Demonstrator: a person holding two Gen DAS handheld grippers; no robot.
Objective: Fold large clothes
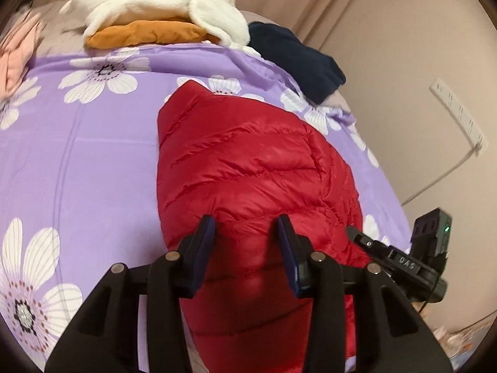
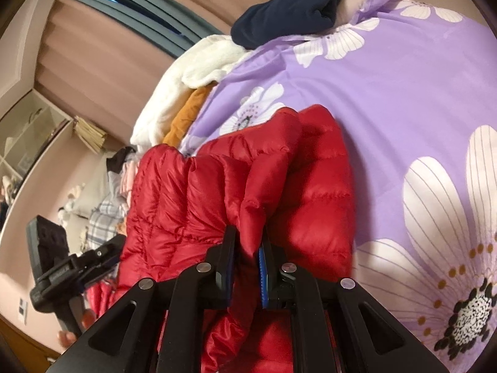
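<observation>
Mid-fold: red puffer jacket [image 1: 248,168] lies on the purple floral bed cover [image 1: 93,161], right hand-held gripper [image 2: 245,248] pinching a raised jacket edge, left hand-held gripper [image 1: 245,233] wide apart over the jacket holding nothing; next likely carry the pinched edge across the jacket.

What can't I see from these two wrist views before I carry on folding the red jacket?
- Red puffer jacket: its near end runs under the left gripper and off the bottom edge in the left wrist view.
- Right gripper: in the right wrist view, bunched fabric covers what lies between its fingers.
- Orange garment: mostly buried under the white fleece.
- Clutter at the left edge, right wrist view: too small.
</observation>
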